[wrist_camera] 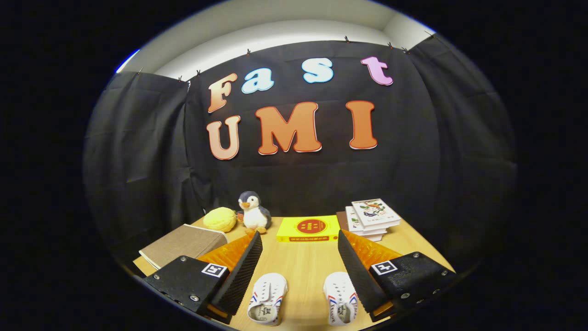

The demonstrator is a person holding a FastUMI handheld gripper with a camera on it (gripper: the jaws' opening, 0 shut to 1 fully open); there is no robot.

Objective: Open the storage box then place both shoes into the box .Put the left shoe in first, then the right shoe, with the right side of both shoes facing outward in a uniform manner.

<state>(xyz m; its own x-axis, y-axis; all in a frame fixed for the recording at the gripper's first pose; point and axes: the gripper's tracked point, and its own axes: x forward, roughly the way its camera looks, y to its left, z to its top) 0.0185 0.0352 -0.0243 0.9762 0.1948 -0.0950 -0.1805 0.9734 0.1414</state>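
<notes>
Two small white shoes with red and blue side stripes lie on the wooden table, toes pointing away from me. One shoe (pixel 267 298) rests near the left finger, the other shoe (pixel 340 303) beside the right finger, partly tucked under it. My gripper (pixel 300 241) hovers above them, open wide, with nothing between its fingers. A brown flat-lidded box (pixel 183 245) sits beyond the left finger, its lid down.
A yellow flat box (pixel 308 229) lies just ahead of the fingertips. A plush penguin (pixel 253 212) and a yellow plush lump (pixel 220 219) stand at the back left. A stack of books (pixel 371 218) sits at the back right. Bare tabletop (pixel 301 271) shows between the fingers.
</notes>
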